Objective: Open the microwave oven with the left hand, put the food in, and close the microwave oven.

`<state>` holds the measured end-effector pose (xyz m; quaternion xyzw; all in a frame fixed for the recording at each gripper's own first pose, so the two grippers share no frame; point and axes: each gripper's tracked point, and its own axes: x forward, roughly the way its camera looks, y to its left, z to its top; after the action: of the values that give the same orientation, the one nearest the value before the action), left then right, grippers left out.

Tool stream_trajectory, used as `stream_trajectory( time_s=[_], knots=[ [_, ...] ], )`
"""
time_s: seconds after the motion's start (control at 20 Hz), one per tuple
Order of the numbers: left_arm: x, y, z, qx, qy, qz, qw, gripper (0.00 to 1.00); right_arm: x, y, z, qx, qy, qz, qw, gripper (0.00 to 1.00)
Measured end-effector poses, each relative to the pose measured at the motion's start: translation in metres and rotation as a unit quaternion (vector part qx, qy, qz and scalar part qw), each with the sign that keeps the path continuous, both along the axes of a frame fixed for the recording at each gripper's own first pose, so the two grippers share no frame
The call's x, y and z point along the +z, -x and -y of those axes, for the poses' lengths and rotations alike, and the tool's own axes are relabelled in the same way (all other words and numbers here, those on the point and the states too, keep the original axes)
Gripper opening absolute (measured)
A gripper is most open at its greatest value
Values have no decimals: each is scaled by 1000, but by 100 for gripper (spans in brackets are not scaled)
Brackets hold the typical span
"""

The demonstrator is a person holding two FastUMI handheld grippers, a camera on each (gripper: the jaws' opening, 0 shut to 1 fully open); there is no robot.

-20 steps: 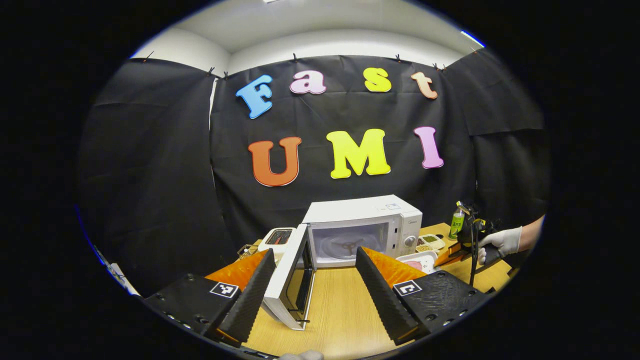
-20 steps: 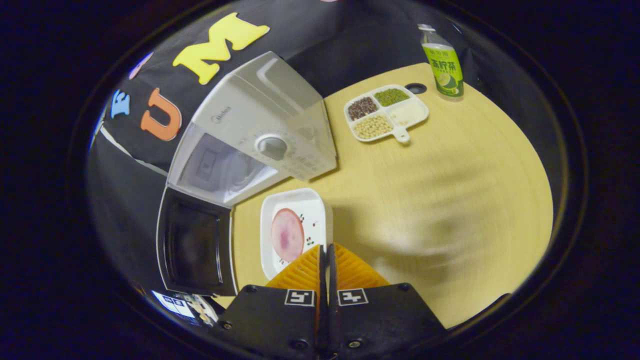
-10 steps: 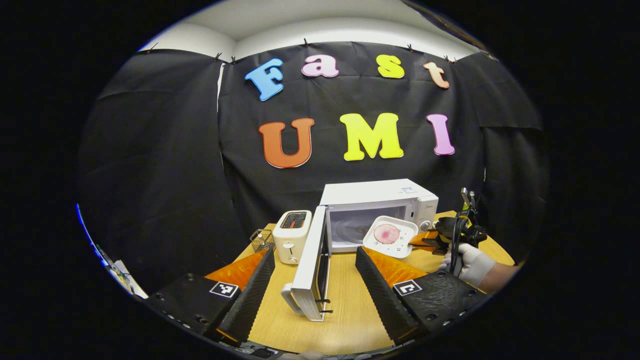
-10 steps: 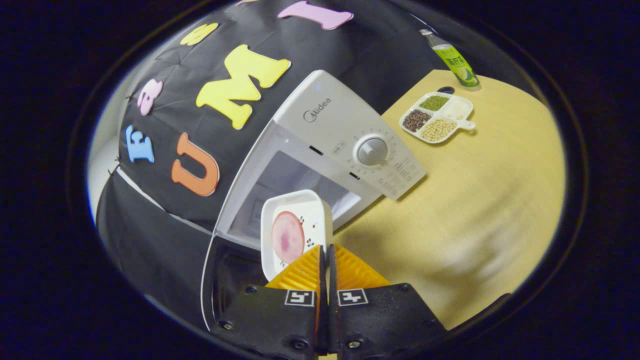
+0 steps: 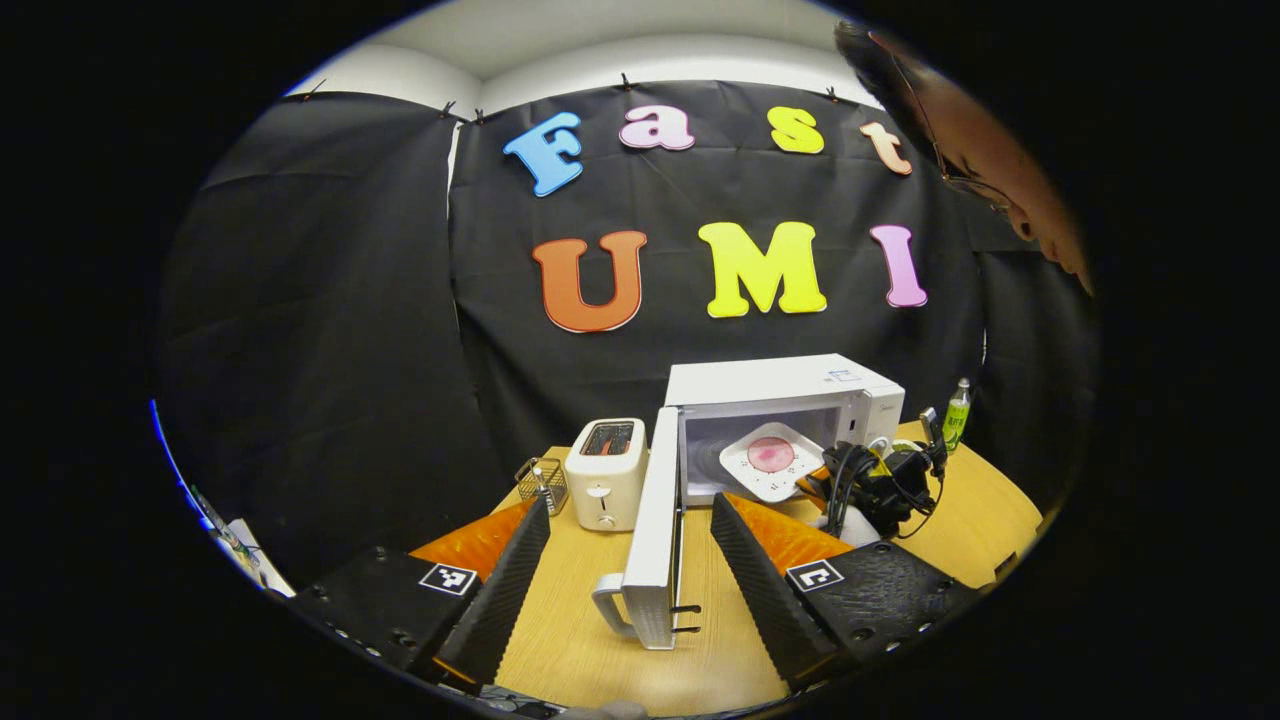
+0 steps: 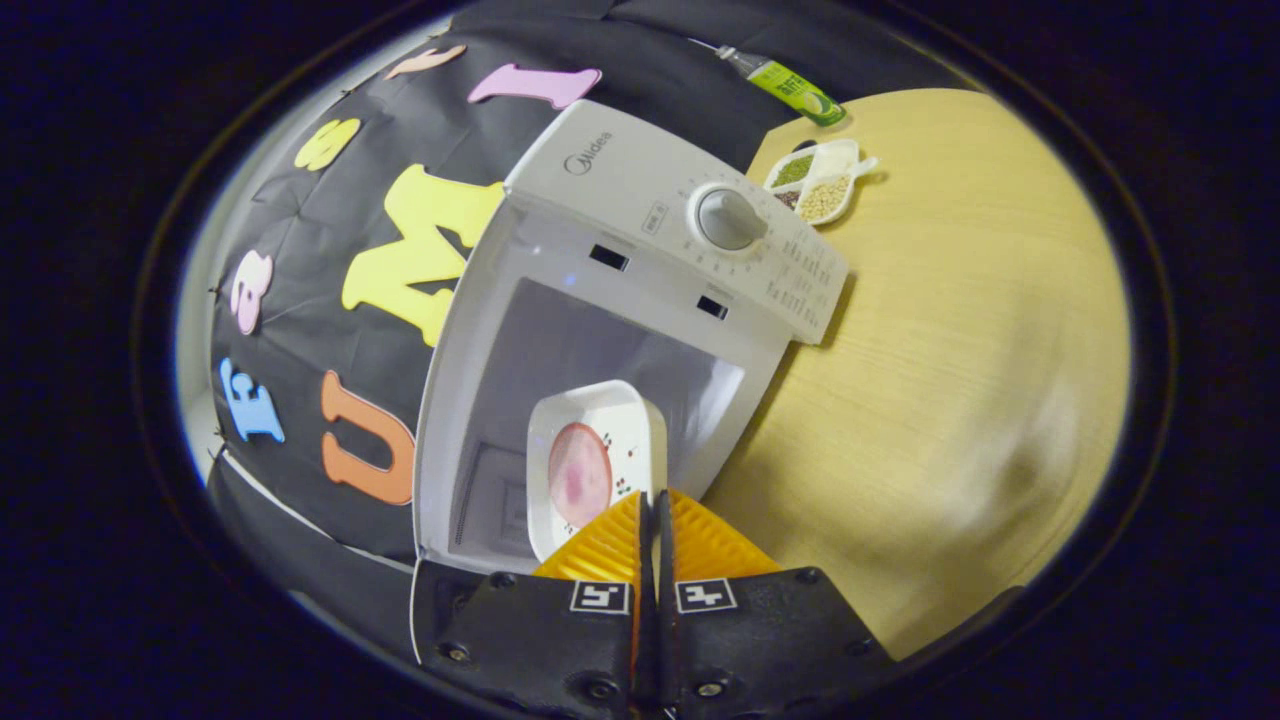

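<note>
The white microwave (image 5: 780, 385) stands on the wooden table with its door (image 5: 655, 530) swung wide open toward me. My left gripper (image 5: 631, 503) is open and holds nothing, a short way in front of the door's edge. My right gripper (image 6: 650, 495) is shut on the rim of a white square plate (image 6: 600, 460) that carries a pink slice of food (image 6: 580, 475). The plate hangs at the mouth of the microwave (image 6: 650, 200), partly inside the cavity. The left gripper view shows the plate (image 5: 770, 460) in the opening with the right gripper (image 5: 870, 480) behind it.
A white toaster (image 5: 605, 470) and a small wire basket (image 5: 545, 485) stand left of the door. A green bottle (image 6: 790, 85) and a divided dish of beans (image 6: 820, 180) sit right of the microwave. A person's head (image 5: 980, 140) leans in at upper right. Bare table (image 6: 950, 350) lies to the right.
The right gripper has lifted the plate off the table and carried it into the microwave's opening. The left gripper has drawn back and the door shows wider open.
</note>
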<state>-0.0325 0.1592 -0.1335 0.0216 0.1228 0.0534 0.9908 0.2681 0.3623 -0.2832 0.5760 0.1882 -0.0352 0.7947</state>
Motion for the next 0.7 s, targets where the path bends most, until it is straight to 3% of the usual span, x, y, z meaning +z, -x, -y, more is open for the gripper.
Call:
stream_trajectory(
  time_s=[0.25,0.35,0.7],
  knots=[
    [-3,-12,-8,1,-2,0,1000,96,-1,-42,-7,-46,-19,10,999,4],
    [-7,-17,-9,1,1,-2,1000,96,-11,-60,-9,-53,-25,2,998,0],
    [-18,-33,-3,-8,6,-9,1000,96,-27,-93,-14,-61,-24,-13,998,4]
  ],
)
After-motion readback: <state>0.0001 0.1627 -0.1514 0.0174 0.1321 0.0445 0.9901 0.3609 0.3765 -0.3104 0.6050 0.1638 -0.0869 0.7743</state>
